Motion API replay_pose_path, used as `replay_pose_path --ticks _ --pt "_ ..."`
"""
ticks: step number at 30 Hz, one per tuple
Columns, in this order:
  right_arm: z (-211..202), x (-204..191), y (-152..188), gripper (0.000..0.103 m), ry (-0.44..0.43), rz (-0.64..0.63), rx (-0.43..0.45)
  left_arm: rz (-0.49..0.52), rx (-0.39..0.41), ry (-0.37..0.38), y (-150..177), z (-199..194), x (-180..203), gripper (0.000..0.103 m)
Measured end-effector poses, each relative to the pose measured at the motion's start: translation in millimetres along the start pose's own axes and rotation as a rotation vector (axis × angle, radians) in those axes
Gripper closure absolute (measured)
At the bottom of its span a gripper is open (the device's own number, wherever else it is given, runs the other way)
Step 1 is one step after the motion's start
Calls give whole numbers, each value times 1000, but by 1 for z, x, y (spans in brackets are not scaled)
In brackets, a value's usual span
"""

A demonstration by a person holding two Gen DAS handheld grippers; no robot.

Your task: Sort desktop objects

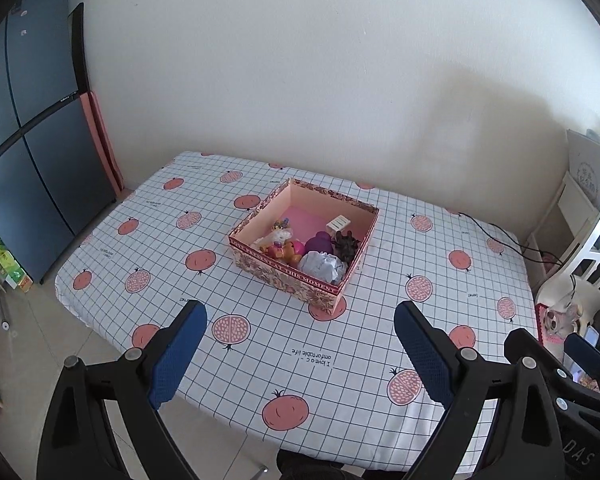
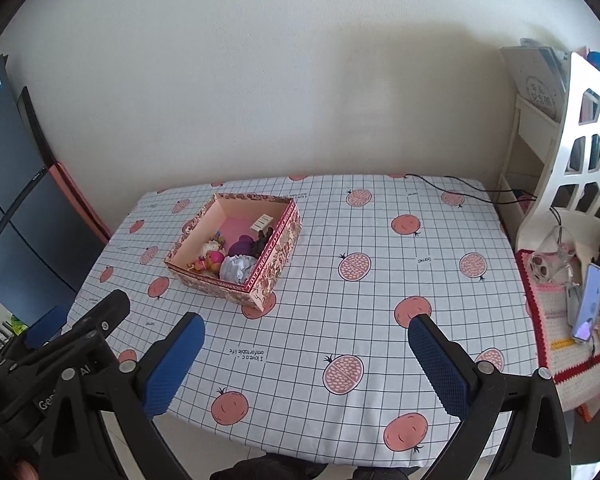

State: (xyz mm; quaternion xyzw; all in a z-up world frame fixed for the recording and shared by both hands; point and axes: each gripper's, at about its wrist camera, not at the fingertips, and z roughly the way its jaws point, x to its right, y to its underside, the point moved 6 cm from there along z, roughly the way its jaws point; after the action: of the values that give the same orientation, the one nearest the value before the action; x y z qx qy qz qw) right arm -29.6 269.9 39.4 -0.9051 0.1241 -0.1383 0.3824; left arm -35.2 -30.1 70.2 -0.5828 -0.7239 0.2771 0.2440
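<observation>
On the table: your floral pink cardboard box (image 1: pixel 300 276) sat mid-cloth, small toys (image 1: pixel 288 250) already inside.
Tongs: your left gripper (image 1: pixel 300 344) and right gripper (image 2: pixel 306 356) both gaped, empty.
Risk: you could have nudged the light box while reaching in.

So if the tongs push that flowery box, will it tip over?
Probably not. The flowery box is low and wide, sitting flat on the tablecloth, so it would likely slide. It looks like cardboard, fairly light, and the cloth might bunch up.
</observation>
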Motion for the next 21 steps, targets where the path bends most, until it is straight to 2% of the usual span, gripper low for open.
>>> replay_pose_path --ticks 21 --pt "-23 0 -7 0 -7 2 36 7 60 -30 -6 -32 2 8"
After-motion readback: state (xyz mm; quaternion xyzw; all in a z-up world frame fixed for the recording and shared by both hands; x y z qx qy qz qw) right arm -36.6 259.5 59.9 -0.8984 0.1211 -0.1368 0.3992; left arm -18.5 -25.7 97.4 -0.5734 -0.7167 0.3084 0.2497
